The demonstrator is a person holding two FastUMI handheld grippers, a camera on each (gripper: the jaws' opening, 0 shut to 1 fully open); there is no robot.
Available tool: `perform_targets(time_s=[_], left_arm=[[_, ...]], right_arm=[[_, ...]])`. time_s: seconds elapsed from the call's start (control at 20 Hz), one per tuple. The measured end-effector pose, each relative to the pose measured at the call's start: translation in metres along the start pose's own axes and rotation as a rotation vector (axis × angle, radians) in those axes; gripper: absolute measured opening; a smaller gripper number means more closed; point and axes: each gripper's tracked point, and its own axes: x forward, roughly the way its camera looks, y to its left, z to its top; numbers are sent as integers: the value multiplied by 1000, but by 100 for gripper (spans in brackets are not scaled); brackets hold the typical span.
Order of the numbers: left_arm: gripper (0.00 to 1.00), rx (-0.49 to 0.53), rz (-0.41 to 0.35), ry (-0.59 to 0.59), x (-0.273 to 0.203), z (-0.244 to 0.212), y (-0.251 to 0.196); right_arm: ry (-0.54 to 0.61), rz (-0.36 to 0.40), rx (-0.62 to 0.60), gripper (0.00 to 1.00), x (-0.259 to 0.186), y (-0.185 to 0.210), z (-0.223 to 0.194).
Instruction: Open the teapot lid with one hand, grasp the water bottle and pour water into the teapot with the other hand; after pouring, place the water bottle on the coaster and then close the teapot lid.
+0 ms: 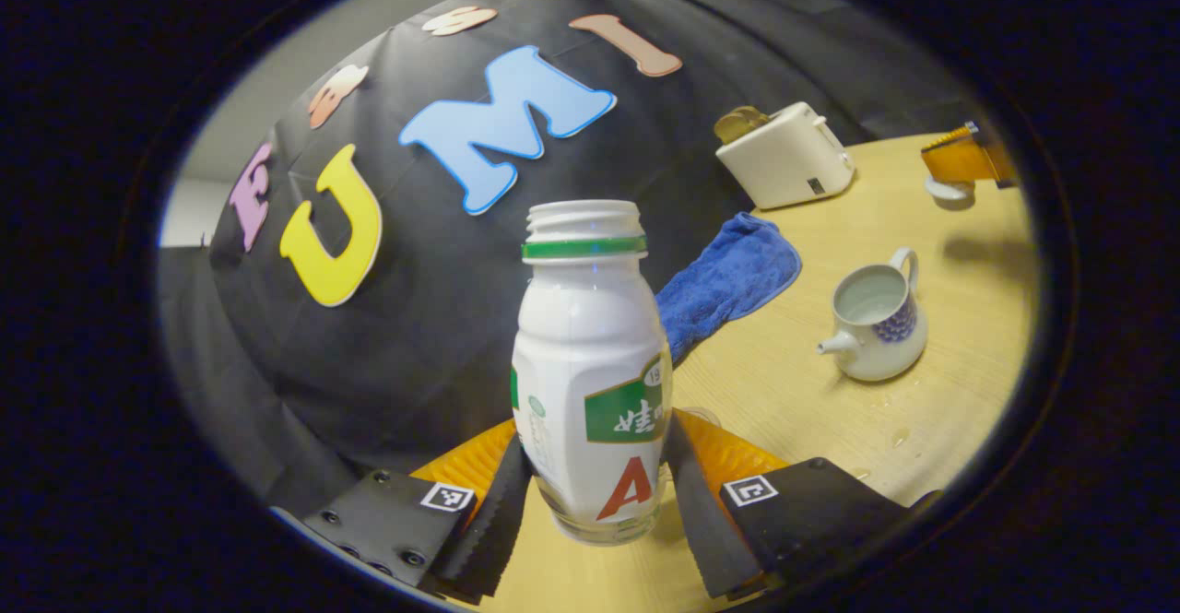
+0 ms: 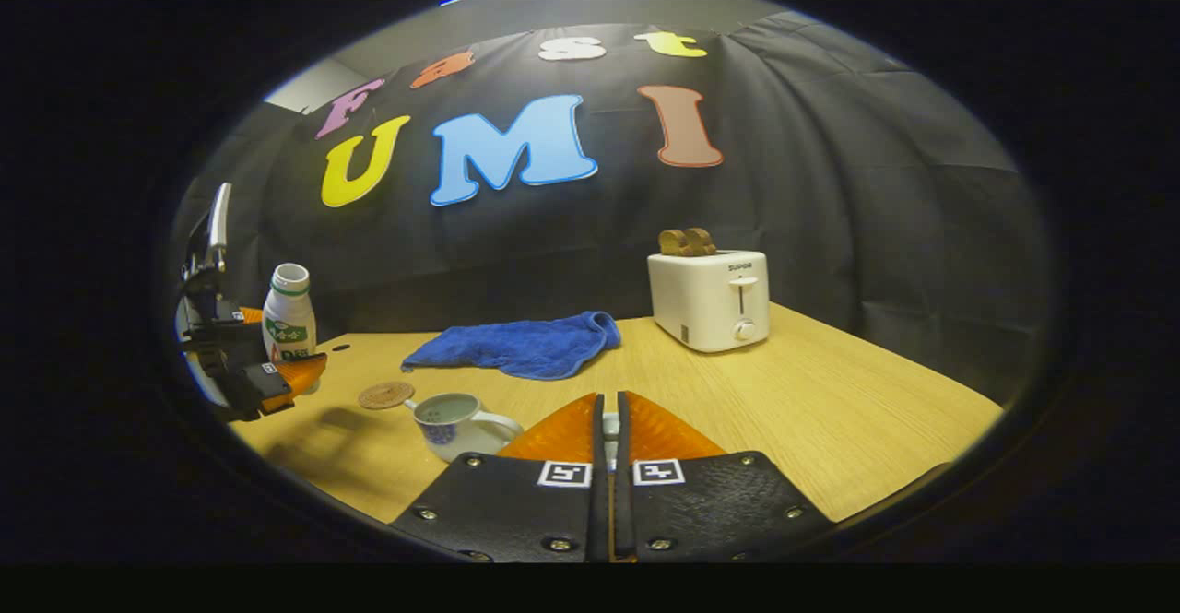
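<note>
The wooden table [image 2: 830, 429] carries everything, set before the black cloth wall. A white toaster [image 2: 708, 300] with two slices of bread in its slots stands toward the back, and a blue towel [image 2: 516, 346] lies crumpled to one side of it, near the wall. In the left gripper view, the white water bottle [image 1: 590, 364], uncapped and with a green ring under its threaded neck, is upright and clamped between the left gripper [image 1: 595, 484], both fingers pressing its lower body; its base seems slightly clear of the table. The white teapot [image 1: 874, 313] with a blue pattern sits lidless on the table, water visible inside, with small wet spots near it. In the right gripper view, a round cork coaster [image 2: 386, 395] lies just beside the teapot, toward the bottle. The right gripper [image 2: 608, 433] has its jaws almost together, pinching a small white object, apparently the teapot lid [image 2: 609, 425], mostly hidden.
</note>
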Motion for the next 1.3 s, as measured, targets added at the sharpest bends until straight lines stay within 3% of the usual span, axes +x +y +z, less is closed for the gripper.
perform_targets(time_s=[0.25, 0.3, 0.6, 0.75, 0.8, 1.3], left_arm=[[89, -281, -27, -12, -21, -26, 18], [83, -325, -37, -22, -27, -28, 22], [83, -506, -83, -82, -49, -28, 28], [78, -550, -106, -97, -56, -27, 27], [89, -560, -108, -97, -57, -28, 28], [89, -596, -95, -76, -67, -50, 49]], right_arm=[[-11, 45, -42, 2, 8, 39, 15], [-10, 57, -44, 2, 10, 48, 17], [-8, 96, -79, 2, 25, 89, 21], [2, 110, -80, 2, 34, 104, 18], [6, 112, -85, 2, 36, 109, 16], [45, 109, -99, 2, 53, 122, -5]])
